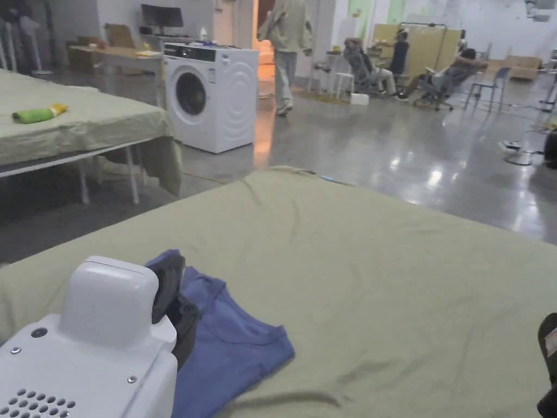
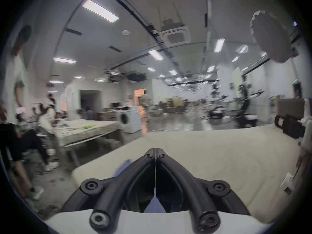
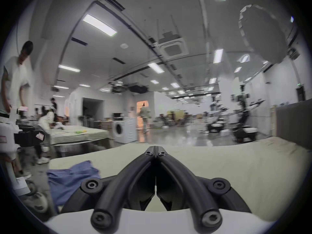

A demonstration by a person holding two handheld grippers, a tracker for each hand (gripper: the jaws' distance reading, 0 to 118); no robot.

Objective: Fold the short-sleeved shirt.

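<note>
A blue short-sleeved shirt (image 1: 234, 348) lies crumpled near the front left corner of the green-covered table (image 1: 381, 272). My left gripper (image 1: 167, 291) hovers over the shirt's left part. In the left gripper view its black jaws (image 2: 155, 150) are pressed together with nothing between the tips, and blue cloth (image 2: 124, 166) shows beneath them. My right gripper (image 1: 547, 356) sits at the table's front right, apart from the shirt. Its jaws (image 3: 155, 149) are shut and bare, with the shirt (image 3: 72, 178) off to their left.
A second green-covered table (image 1: 81, 125) with a green roll stands at the back left. Beside it is a white washing machine (image 1: 212, 95). A person (image 1: 285, 49) walks across the shiny floor. Other people sit on chairs (image 1: 435, 76) farther back.
</note>
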